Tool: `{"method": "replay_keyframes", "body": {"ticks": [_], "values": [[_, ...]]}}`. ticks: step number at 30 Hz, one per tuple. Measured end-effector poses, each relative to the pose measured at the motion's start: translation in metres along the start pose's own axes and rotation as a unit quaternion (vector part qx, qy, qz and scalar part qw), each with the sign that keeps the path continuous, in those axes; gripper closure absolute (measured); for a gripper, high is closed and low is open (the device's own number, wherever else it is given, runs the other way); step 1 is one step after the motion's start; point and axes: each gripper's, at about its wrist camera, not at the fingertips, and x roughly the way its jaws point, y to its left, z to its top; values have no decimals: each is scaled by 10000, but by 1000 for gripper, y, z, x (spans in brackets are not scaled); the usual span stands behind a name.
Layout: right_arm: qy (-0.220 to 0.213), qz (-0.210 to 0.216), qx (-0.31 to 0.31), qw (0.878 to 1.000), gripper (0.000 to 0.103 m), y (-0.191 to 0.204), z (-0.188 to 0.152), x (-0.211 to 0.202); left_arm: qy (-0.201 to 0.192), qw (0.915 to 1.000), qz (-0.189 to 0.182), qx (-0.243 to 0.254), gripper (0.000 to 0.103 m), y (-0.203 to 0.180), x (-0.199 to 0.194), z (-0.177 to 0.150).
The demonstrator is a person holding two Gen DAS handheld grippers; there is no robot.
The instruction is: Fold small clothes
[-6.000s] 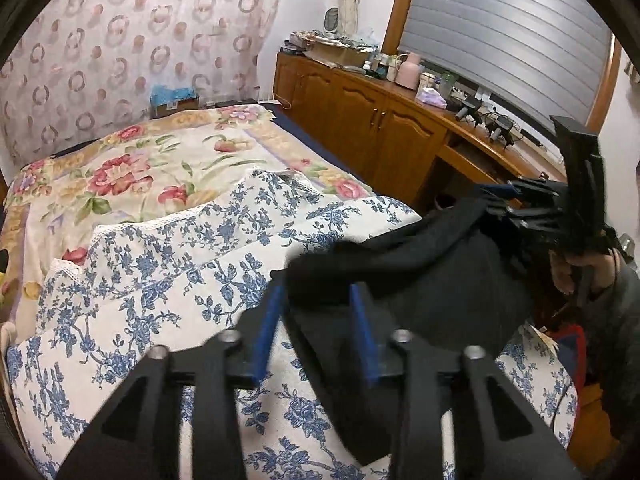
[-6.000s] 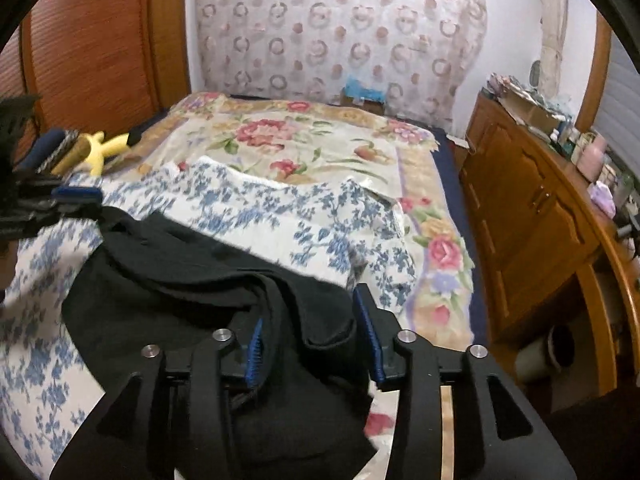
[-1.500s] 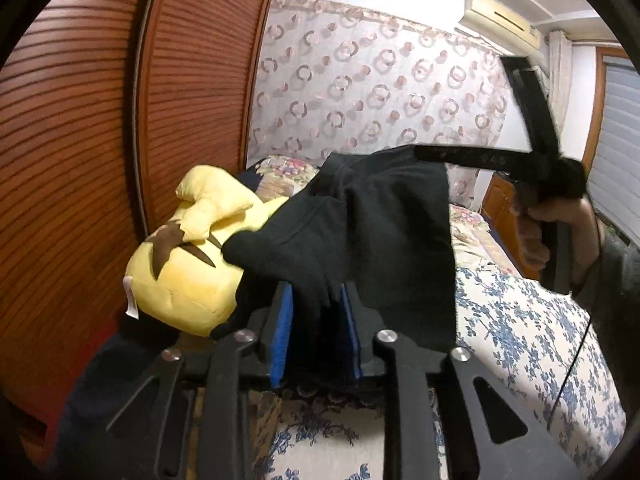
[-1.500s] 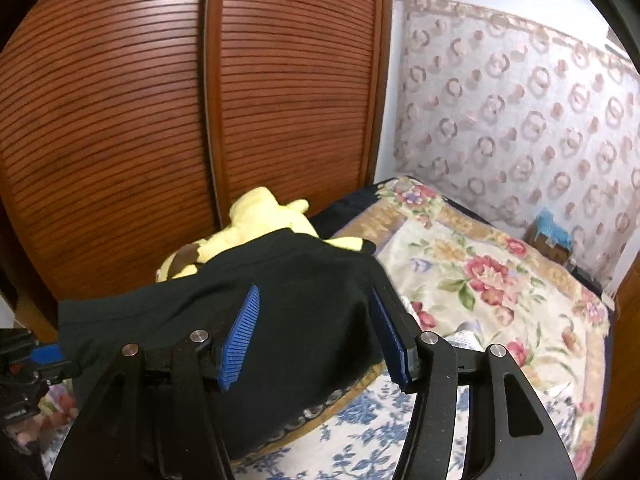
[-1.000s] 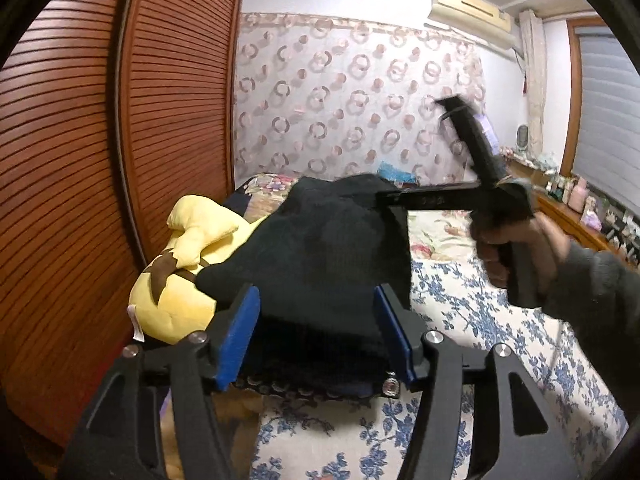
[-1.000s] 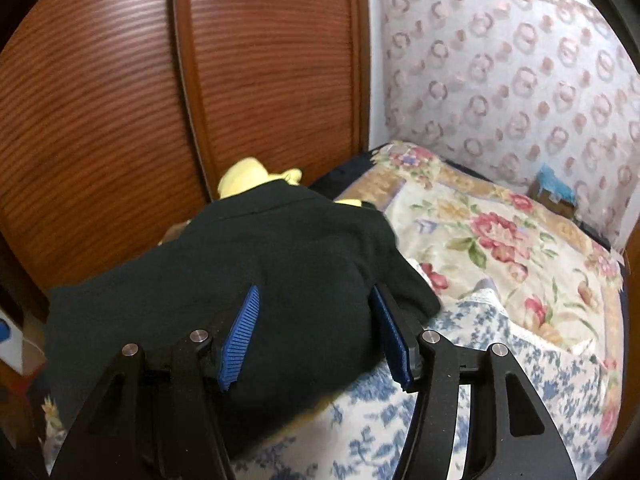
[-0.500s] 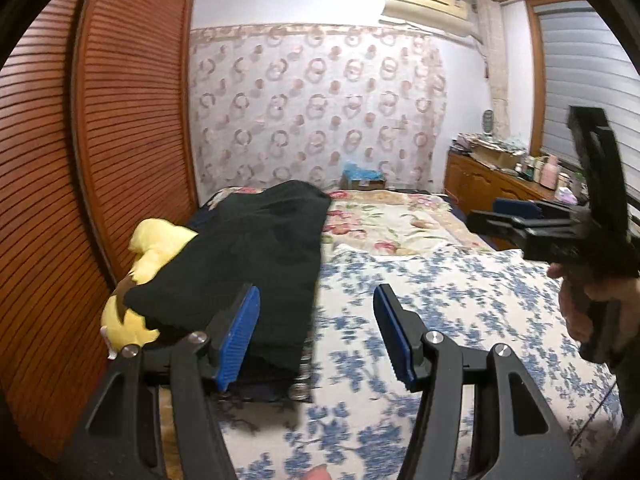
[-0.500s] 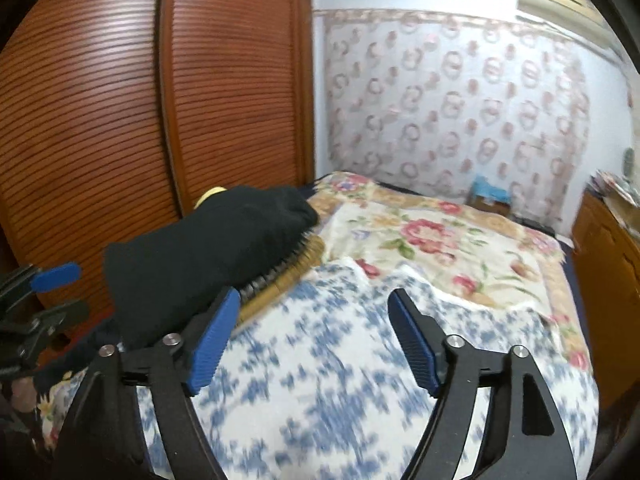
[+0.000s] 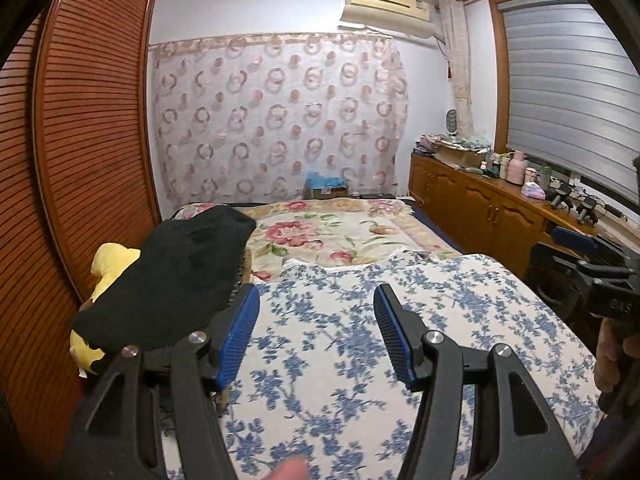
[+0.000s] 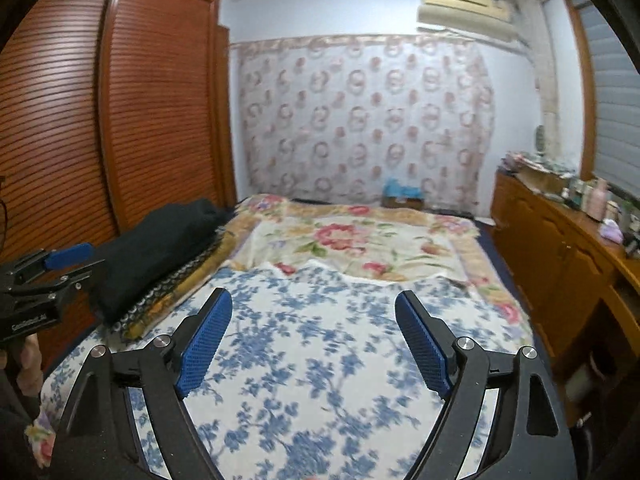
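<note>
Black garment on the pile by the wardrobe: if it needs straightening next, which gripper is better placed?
Left, probably. The left gripper is open right beside the black garment; the right gripper, opening with nothing between its jaws, faces the bedspread.

left gripper (image 9: 316, 334) | black frame | blue ribbed jaws | silver screws

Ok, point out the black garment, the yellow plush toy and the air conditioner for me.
black garment (image 9: 176, 280): left wrist view, middle of the folded cloth.
yellow plush toy (image 9: 110, 262): left wrist view, upper part showing beside the garment.
air conditioner (image 9: 386, 8): left wrist view, front panel high on the wall.
</note>
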Motion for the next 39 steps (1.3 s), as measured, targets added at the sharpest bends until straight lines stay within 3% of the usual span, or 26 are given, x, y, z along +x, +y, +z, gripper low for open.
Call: {"method": "replay_keyframes", "body": {"ticks": [11, 39], "values": [[-291, -320, 297, 9986, 17, -22, -10, -42, -141, 9999, 33, 24, 44, -14, -9, 9], [-239, -384, 356, 9983, 17, -28, -14, -39, -278, 9995, 122, 17, 44, -7, -20, 11]]}}
